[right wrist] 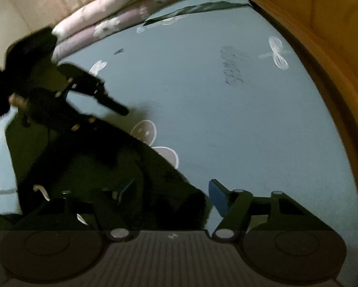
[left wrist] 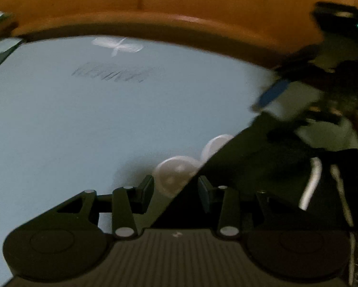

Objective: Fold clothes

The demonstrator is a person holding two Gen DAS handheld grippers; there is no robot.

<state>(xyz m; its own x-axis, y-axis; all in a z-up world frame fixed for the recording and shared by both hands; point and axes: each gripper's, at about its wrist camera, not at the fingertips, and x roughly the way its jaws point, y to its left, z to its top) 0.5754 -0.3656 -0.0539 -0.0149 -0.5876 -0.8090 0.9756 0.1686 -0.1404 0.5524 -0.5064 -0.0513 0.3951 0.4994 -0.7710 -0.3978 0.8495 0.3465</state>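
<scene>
A dark garment (left wrist: 250, 167) with pale stripes lies on the light blue bed sheet (left wrist: 83, 119). My left gripper (left wrist: 175, 191) is over its slanting edge. The jaws stand part open, with bare sheet showing between the left pad and the cloth. In the right wrist view the same garment (right wrist: 95, 162) fills the lower left. My right gripper (right wrist: 170, 193) stands wide, with dark cloth lying between its blue pads. Each gripper shows in the other's view: the right gripper (left wrist: 274, 105) at the upper right, blurred, and the left gripper (right wrist: 114, 112) at the left.
The sheet (right wrist: 250, 131) has white flower and dragonfly prints. An orange-brown wooden bed frame (left wrist: 179, 0) runs along its far edge. Folded pink and purple quilts (right wrist: 102, 19) are stacked at the sheet's far corner.
</scene>
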